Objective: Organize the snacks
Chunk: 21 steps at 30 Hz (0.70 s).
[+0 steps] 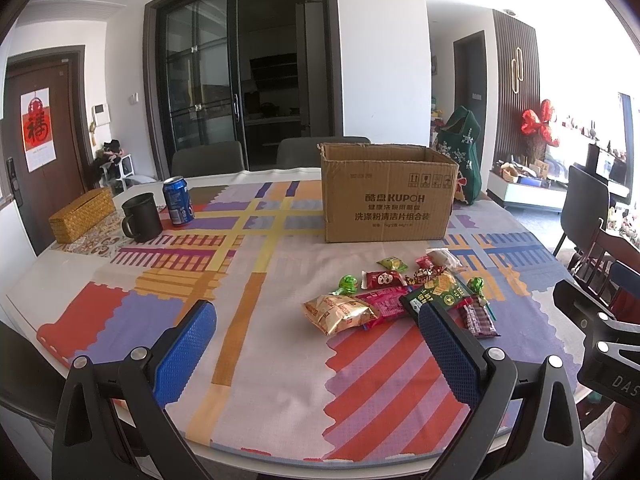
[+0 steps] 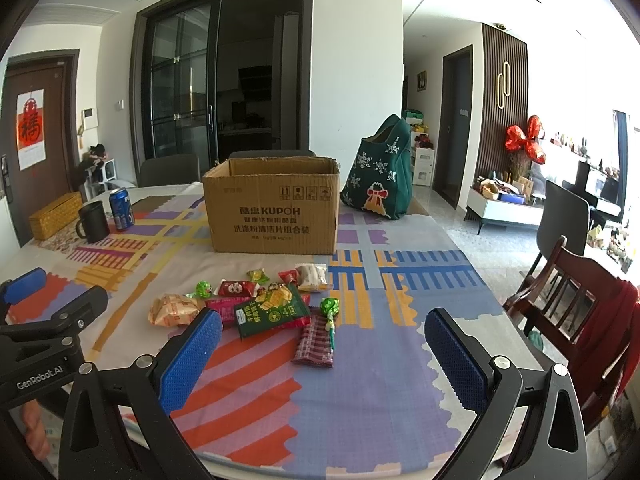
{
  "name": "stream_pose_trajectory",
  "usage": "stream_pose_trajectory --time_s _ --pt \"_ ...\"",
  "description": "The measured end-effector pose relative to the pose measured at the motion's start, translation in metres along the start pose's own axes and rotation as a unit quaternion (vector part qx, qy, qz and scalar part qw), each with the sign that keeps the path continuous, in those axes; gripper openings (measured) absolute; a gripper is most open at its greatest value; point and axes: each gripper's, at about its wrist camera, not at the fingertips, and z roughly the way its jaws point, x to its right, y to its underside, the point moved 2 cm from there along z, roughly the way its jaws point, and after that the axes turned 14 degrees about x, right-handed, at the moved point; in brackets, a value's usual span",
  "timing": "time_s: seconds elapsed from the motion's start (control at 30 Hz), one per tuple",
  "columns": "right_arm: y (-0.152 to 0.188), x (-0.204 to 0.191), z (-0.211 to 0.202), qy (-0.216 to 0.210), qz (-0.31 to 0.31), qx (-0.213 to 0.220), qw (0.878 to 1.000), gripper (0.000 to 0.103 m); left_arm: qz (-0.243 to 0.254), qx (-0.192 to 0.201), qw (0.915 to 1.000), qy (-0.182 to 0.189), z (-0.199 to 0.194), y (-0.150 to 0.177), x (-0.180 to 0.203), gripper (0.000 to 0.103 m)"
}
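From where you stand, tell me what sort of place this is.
Most likely a home dining area: a dining table with chairs behind it, glass sliding doors to what looks like a kitchen, and a wall calendar on the entrance door.

We have the open brown cardboard box [image 2: 274, 208] standing mid-table on the patterned woven tablecloth [image 2: 380, 380], and the heap of wrapped snack packets [image 2: 256, 304] lies just before it, nearer us. Left of the box stand the blue drinks can [image 2: 121, 209] and the black mug [image 2: 93, 222], side by side, the woven yellow rectangular box [image 2: 54, 216] farther left. Behind the box's right corner sits the green cloth bag [image 2: 380, 176].
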Motion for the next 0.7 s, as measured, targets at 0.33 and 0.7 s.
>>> stream_pose_trajectory --time_s 0.33,0.7 --pt "-0.004 0.002 -0.003 -0.009 -0.003 -0.007 1.0 0.102 0.005 -0.007 0.9999 0.014 0.005 0.005 0.006 0.103" --pt "0.009 0.016 0.027 -0.014 0.017 -0.031 0.999 0.102 0.048 -0.015 0.994 0.097 0.033 0.005 0.035 0.103"
